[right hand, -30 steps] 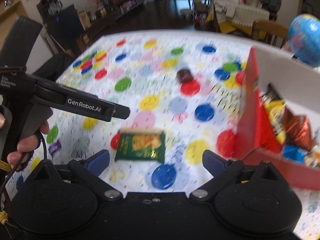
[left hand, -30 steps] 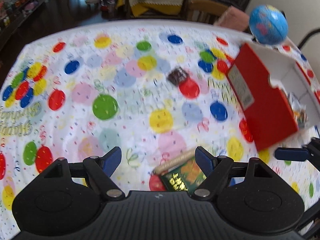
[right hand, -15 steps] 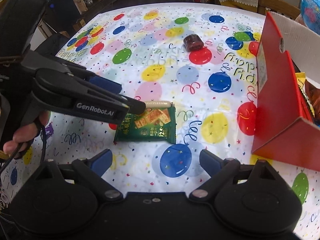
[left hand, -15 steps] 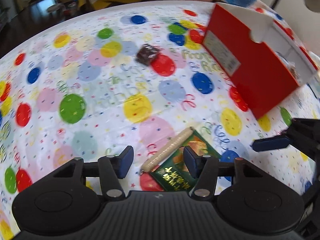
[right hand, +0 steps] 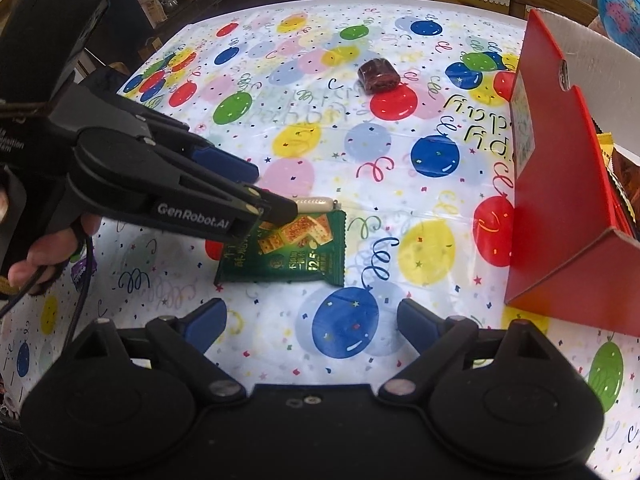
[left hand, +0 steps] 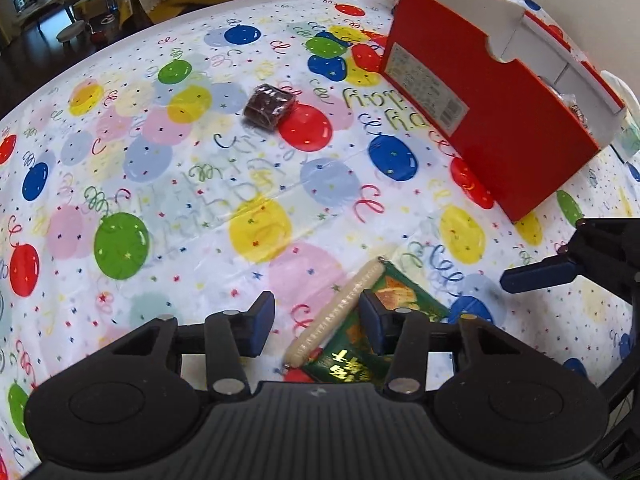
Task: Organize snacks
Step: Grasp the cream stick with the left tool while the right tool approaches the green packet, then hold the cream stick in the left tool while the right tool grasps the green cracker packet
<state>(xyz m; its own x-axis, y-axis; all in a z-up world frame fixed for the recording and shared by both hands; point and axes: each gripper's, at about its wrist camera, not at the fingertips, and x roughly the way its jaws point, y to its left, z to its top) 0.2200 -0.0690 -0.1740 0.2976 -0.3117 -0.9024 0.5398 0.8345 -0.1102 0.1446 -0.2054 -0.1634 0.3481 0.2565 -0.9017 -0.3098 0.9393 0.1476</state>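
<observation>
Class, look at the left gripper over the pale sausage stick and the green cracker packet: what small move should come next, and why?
Probably finish closing the left gripper on the sausage stick. Its jaws have just been closing and the stick lies between them, but a gap still shows beside the left pad. The stick rests along the edge of the green cracker packet, so a clean pinch should lift it alone toward the red box.

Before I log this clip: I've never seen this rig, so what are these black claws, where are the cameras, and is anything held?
Each claw is a hand-held two-finger gripper with a camera looking along its fingers. The left gripper has just been closing around a pale sausage stick beside a green packet; its pads don't press it yet. The right gripper is open and empty. A brown snack lies farther back on the balloon cloth; the red box already holds snacks.
</observation>
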